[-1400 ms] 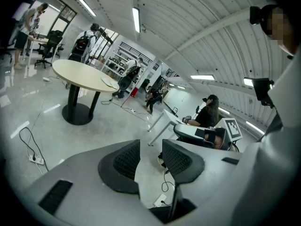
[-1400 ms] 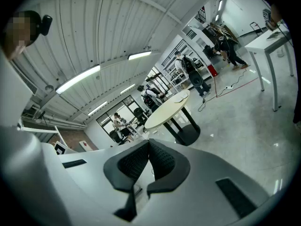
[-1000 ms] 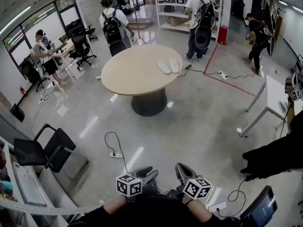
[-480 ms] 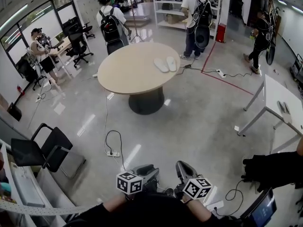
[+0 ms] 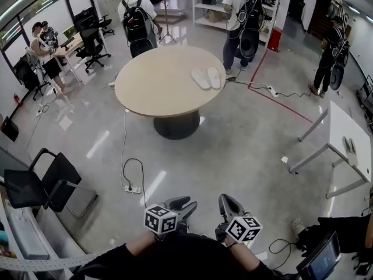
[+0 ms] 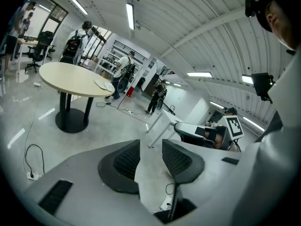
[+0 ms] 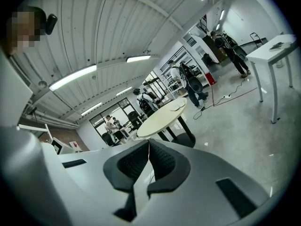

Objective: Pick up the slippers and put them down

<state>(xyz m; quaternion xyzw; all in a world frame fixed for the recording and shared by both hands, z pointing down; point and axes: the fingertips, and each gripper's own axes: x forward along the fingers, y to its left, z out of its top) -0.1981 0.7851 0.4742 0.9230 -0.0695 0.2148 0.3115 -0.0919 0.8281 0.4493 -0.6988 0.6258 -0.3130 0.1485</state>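
Office floor, people standing beyond round surface [image 5: 145, 92]. On it, slippers [image 5: 207, 78] lie side by side near far right edge, well apart from me. My left tool [image 5: 179, 205]: jaws apart, nothing between. My right tool [image 5: 228, 204]: jaws pressed together, empty. Step in hand, I judge: approach. Mind cable [image 5: 131, 174] on floor between me and surface. Get close to slippers' side, spread right tool before reaching, take one slipper per tool by side edge, lift level.
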